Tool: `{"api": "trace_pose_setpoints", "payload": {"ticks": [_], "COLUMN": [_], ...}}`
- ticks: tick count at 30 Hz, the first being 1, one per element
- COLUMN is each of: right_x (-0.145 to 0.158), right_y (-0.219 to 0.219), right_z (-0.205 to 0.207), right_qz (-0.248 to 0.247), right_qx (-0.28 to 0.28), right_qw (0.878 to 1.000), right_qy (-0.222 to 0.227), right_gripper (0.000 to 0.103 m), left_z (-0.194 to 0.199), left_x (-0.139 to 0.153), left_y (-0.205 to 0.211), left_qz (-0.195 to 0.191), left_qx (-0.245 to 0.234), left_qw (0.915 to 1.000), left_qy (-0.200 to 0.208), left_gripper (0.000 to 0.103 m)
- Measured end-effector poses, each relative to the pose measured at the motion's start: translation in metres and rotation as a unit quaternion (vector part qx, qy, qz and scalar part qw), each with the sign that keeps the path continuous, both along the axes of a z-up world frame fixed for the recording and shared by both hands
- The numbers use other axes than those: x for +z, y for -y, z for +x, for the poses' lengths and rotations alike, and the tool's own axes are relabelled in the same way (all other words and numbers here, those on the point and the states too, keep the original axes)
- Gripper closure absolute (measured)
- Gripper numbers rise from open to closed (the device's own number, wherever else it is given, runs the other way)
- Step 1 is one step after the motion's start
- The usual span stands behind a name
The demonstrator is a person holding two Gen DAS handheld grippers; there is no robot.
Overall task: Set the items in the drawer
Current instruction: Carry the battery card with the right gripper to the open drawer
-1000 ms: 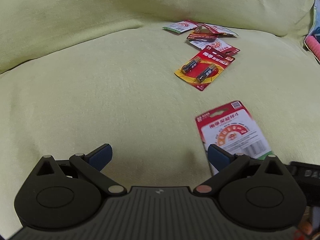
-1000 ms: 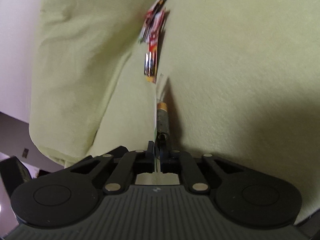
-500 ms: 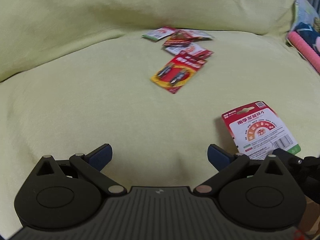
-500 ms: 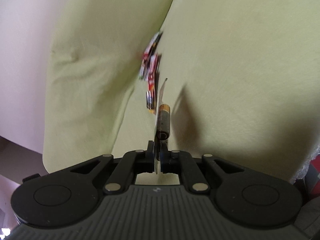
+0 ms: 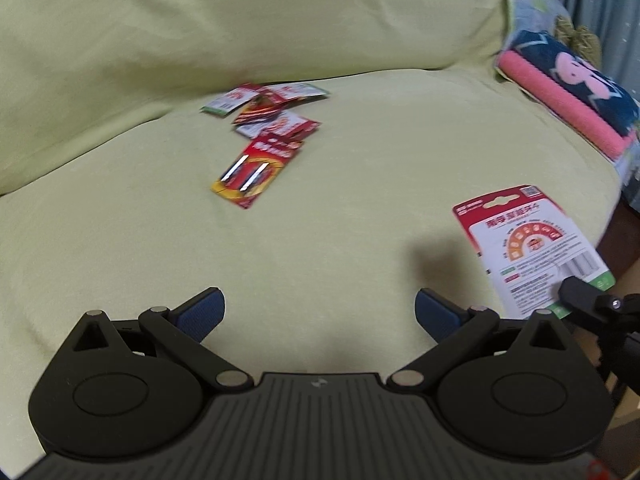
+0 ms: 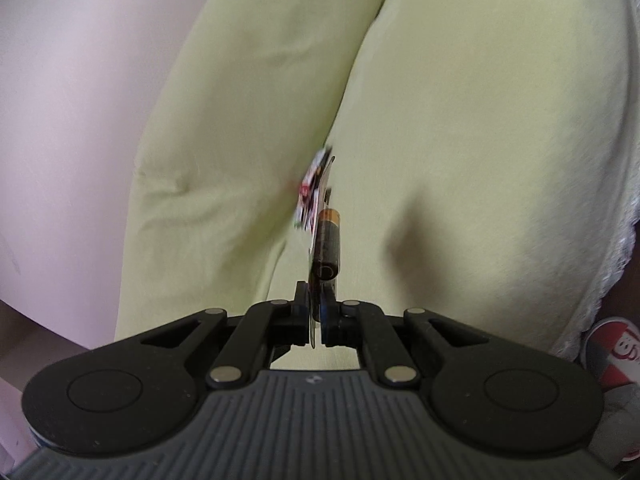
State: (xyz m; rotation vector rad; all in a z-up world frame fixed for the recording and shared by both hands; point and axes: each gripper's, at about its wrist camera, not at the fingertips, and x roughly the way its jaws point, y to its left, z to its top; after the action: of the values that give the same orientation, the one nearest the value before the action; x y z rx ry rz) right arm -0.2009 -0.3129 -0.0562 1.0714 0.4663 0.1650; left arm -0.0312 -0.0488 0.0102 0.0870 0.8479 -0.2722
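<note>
Two claws, left claw (image 5: 319,312) wide apart, right claw (image 6: 316,320) pinching flat glossy battery card (image 6: 320,248) over soft cushion (image 6: 480,140).

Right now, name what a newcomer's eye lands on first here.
A red and white battery pack is held off the yellow-green cushion at the right, its lower edge pinched in the right gripper. More red battery packs lie scattered near the cushion's back. The left gripper is wide open and empty.

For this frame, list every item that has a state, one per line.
left gripper: open, empty, above the cushion.
right gripper: shut on a battery pack.
battery pack: held clear of the cushion, printed back showing.
loose battery packs: lying overlapped on the cushion.
</note>
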Motion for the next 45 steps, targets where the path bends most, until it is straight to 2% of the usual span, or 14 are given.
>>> {"api": "trace_pose_setpoints", "payload": {"ticks": [12,17,22,28,34,40,45], "right_x": [0.014,0.015,0.018,0.012,-0.002,-0.02,-0.034], "right_y": [0.035,0.049,0.06,0.07,0.081,0.089,0.1], "right_z": [-0.098,-0.146,-0.203,-0.274,-0.338,-0.381,-0.404], "right_qz": [-0.003,0.004,0.014,0.024,0.051,0.088,0.125], "right_qx": [-0.089,-0.143,-0.205,-0.284,-0.36,-0.415,-0.464], "right_qw": [0.996,0.989,0.979,0.958,0.932,0.906,0.877], "right_qy": [0.019,0.021,0.017,0.007,-0.006,-0.016,-0.018], "right_gripper": [0.098,0.098,0.098,0.098,0.098,0.098,0.098], "left_z": [-0.048,-0.073,-0.098,-0.126,-0.154,-0.172,-0.184], "left_x": [0.014,0.02,0.022,0.024,0.024,0.022,0.019], "left_y": [0.064,0.101,0.141,0.186,0.224,0.252,0.268], "left_qz": [-0.008,-0.013,-0.02,-0.026,-0.022,-0.013,-0.004], "left_qx": [-0.1,-0.155,-0.214,-0.28,-0.33,-0.357,-0.373], "left_qw": [0.9948,0.9876,0.9765,0.9596,0.9436,0.934,0.9278], "left_qy": [0.016,0.02,0.018,0.01,0.006,0.004,0.004], "left_gripper": [0.001,0.001,0.001,0.001,0.001,0.001,0.001]}}
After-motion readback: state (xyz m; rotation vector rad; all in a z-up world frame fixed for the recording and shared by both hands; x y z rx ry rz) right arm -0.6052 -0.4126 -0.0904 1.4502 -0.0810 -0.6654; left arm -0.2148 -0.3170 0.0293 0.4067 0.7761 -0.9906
